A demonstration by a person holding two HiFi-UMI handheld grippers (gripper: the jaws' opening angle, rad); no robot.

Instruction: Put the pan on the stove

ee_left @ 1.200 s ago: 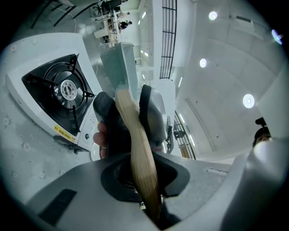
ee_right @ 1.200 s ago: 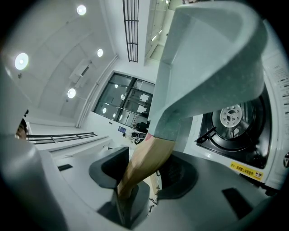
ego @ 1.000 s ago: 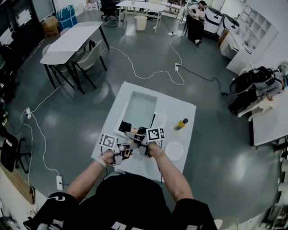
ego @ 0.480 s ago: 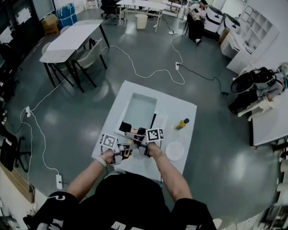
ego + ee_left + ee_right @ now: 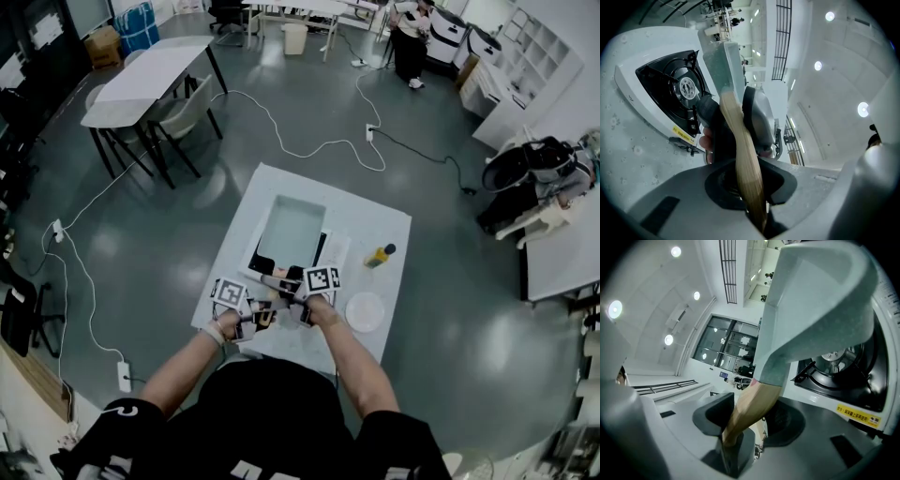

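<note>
The left gripper [image 5: 736,126] has its jaws closed on the wooden handle [image 5: 743,159] of the pan [image 5: 723,61]. The right gripper [image 5: 750,416] is clamped on the same handle [image 5: 752,408], with its jaws standing wider. From the head view, the left gripper [image 5: 251,314] and right gripper [image 5: 298,298] sit close together over the near-left part of the white table [image 5: 375,234].

The pan is grey-green and is carried by its handle. The left gripper view shows it edge-on, with a thin pale gap between its rim and the black burner [image 5: 677,89] of the white stove [image 5: 651,119]. In the right gripper view the pan's body [image 5: 820,301] looms over the burner [image 5: 839,362]. The stove's front [image 5: 848,413], with its yellow label, lies just beyond the jaws. Whether the base touches the burner I cannot tell.

Just beyond the grippers a pale, white-rimmed rectangle [image 5: 289,230] takes up the far-left part of the table. What it is cannot be made out from above.

To the right stand a yellow bottle [image 5: 378,256] and, nearer, a white round plate [image 5: 364,312], both well apart from the grippers. The far-right corner of the table is bare. The table's near edge meets the person's body.

Grey floor lies open on the left, far and right sides. A white cable [image 5: 309,150] curls across the floor beyond the far edge. Tables and chairs [image 5: 141,89] stand well off to the far left.
</note>
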